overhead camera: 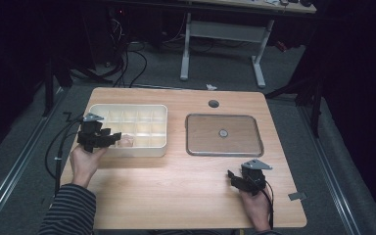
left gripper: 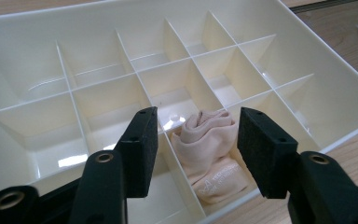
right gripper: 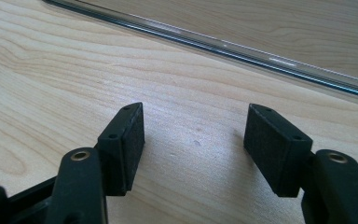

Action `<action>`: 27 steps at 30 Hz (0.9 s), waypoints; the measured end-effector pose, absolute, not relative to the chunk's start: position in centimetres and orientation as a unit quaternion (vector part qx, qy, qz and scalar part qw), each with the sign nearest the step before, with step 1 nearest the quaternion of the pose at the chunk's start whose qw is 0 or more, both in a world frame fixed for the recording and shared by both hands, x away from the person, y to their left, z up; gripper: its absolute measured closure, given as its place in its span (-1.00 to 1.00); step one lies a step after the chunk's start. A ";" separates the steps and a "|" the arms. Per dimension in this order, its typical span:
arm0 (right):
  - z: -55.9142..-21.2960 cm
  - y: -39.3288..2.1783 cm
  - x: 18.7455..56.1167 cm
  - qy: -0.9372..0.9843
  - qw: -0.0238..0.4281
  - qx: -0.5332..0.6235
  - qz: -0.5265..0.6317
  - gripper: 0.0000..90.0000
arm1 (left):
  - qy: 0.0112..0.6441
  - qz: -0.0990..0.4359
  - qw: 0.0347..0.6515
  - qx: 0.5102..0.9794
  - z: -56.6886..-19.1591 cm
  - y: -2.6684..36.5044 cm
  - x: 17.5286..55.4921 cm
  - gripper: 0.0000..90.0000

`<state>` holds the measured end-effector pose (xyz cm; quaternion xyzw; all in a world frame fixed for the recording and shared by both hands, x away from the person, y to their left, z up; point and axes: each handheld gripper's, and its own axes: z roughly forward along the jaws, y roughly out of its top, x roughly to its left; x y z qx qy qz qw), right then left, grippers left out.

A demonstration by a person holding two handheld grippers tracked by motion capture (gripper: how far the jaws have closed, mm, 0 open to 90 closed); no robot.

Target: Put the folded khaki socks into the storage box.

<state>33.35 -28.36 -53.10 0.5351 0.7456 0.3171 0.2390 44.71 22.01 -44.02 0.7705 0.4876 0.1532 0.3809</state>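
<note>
The rolled pink cloth (left gripper: 210, 149) is lying in a near-edge compartment of the cream divided tray (left gripper: 307, 60), and I am holding the left gripper (left gripper: 196, 149) released just above it, its pads either side of the cloth without pressing on it. To the right of the tray, a shallow metal pan (overhead camera: 223, 135) is sitting on the wooden table (overhead camera: 176, 186). Nearer me than that pan, I am resting the right gripper (right gripper: 193, 142) over bare wood, jaws standing apart and grasping nothing.
</note>
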 end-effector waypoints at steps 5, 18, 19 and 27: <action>-53.1 -28.4 33.4 0.746 0.239 0.535 0.317 -0.15 | 0.490 0.152 0.386 0.767 -43.8 22.4 44.2 0.07; -53.1 -28.4 33.4 0.746 0.239 0.535 0.317 -0.15 | 0.496 0.146 0.387 0.764 -43.6 23.4 42.9 0.09; -53.1 -28.4 33.4 0.746 0.239 0.535 0.317 -0.15 | 0.495 0.145 0.389 0.763 -43.5 23.4 42.8 0.09; -53.1 -28.4 33.4 0.746 0.239 0.535 0.317 -0.15 | 0.501 0.150 0.389 0.758 -43.5 23.5 42.0 0.03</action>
